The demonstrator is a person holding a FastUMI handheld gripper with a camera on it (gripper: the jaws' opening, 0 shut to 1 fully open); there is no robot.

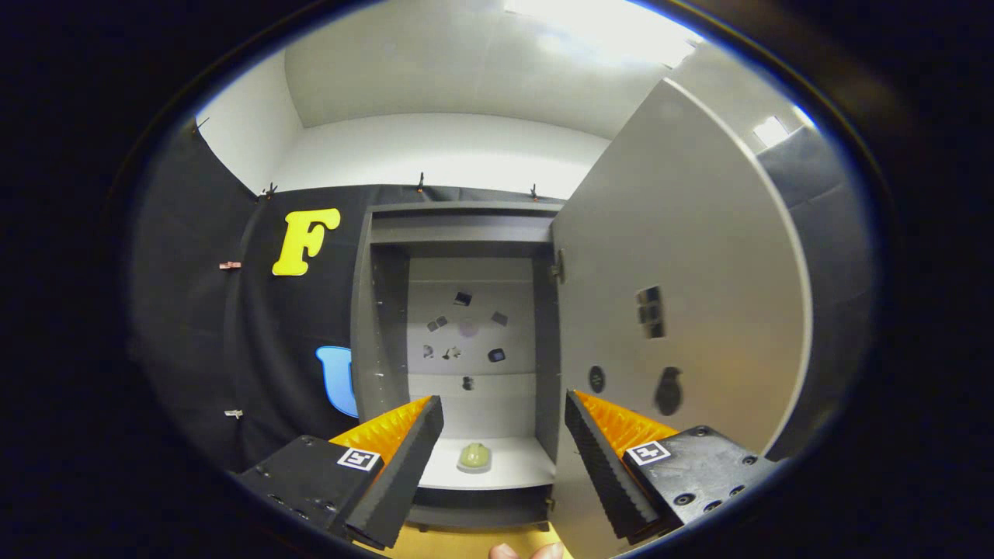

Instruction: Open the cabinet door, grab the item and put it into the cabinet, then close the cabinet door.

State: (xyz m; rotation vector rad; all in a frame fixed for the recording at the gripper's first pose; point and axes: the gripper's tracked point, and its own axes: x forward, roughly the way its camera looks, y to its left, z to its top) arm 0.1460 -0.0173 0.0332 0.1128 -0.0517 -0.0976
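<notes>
The grey cabinet (380, 310) stands straight ahead with its door (683, 295) swung wide open to the right. A small pale green item (474, 456) rests on the white bottom shelf (516, 470) inside, beyond my fingers. My gripper (505, 423) is open, held back from the cabinet mouth, with nothing between its fingers. The right finger (613, 458) sits close in front of the open door's lower edge.
Small dark stickers dot the cabinet's back panel (470, 326) and the inside of the door. A person's fingertips (528, 551) show just below the gripper, over a wooden surface (466, 539). Black cloth wall stands to the left of the cabinet.
</notes>
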